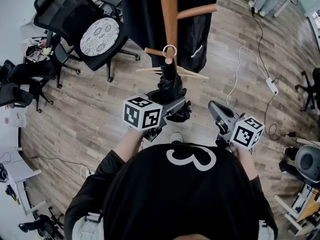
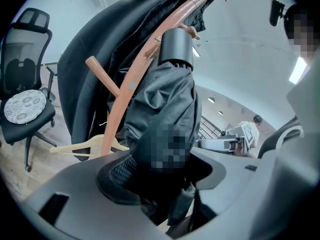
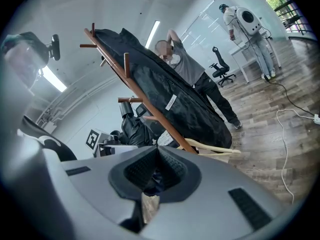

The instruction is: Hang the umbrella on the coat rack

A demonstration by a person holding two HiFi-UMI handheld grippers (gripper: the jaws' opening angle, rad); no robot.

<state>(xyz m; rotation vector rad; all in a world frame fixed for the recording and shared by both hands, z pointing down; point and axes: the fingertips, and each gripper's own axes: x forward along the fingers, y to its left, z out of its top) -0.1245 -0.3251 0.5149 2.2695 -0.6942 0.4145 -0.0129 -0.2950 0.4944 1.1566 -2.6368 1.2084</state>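
The folded black umbrella point(image 1: 172, 88) stands upright against the wooden coat rack pole point(image 1: 169, 9). Its pale wrist loop point(image 1: 170, 49) sits at the tip of a low peg point(image 1: 156, 52); whether the loop is over the peg I cannot tell. My left gripper point(image 1: 172, 107) is shut on the umbrella's canopy. In the left gripper view the umbrella point(image 2: 162, 99) fills the jaws of this gripper point(image 2: 165, 170), with its grey handle point(image 2: 177, 45) pointing up beside the pole point(image 2: 125, 96). My right gripper point(image 1: 215, 109) hangs shut and empty to the right, apart from the umbrella point(image 3: 131, 128); its pads point(image 3: 167, 156) meet.
A black coat point(image 1: 145, 14) hangs on the rack, and a beige hanger point(image 1: 192, 74) sits low by the pole. An office chair point(image 1: 90, 31) stands at the left. White cables point(image 1: 240, 69) lie on the wooden floor at the right. A person point(image 3: 192, 71) stands behind the rack.
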